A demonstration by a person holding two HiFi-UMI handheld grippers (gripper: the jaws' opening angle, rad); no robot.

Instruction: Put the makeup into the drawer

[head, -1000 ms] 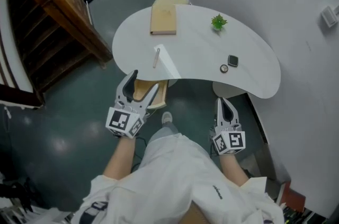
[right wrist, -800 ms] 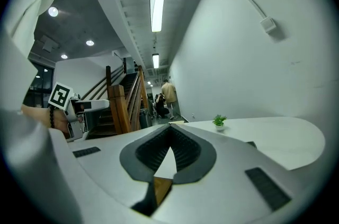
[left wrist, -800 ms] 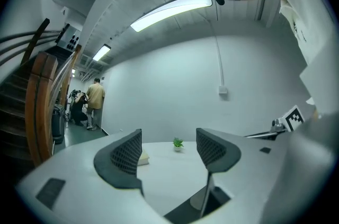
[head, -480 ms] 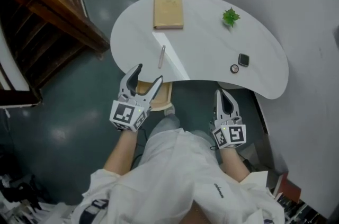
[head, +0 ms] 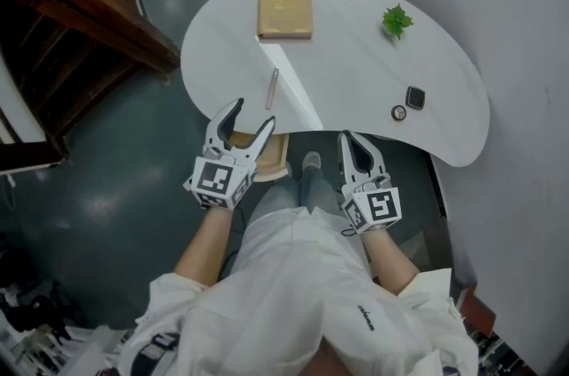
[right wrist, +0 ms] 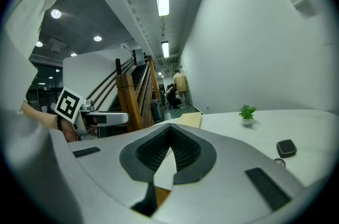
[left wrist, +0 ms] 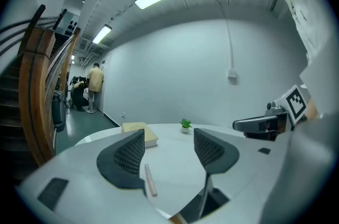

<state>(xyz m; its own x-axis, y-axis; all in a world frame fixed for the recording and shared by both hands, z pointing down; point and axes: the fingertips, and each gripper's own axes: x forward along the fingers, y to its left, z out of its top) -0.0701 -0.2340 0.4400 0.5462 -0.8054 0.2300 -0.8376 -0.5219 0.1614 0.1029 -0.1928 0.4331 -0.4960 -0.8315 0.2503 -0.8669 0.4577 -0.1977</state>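
Observation:
A slim pale makeup stick (head: 272, 88) (left wrist: 150, 180) lies on the white curved table (head: 356, 63), close to its near edge. A black compact (head: 415, 97) (right wrist: 286, 147) and a small round item (head: 399, 112) sit toward the table's right end. My left gripper (head: 252, 118) (left wrist: 167, 143) hovers at the near edge just short of the stick. Its jaws are wide apart and closing slightly, with nothing between them. My right gripper (head: 348, 139) (right wrist: 170, 133) is shut and empty beside it. A wooden drawer-like piece (head: 269, 157) shows under the table edge.
A tan book (head: 284, 7) lies at the table's far side and a small potted plant (head: 396, 20) stands near the wall. A wooden staircase (head: 80, 19) rises at the left. People (left wrist: 95, 85) stand far down the hall.
Both grippers have moved forward to the table's near edge, and the right one has shifted left toward the left one. The left jaws stay apart and the right stays shut.

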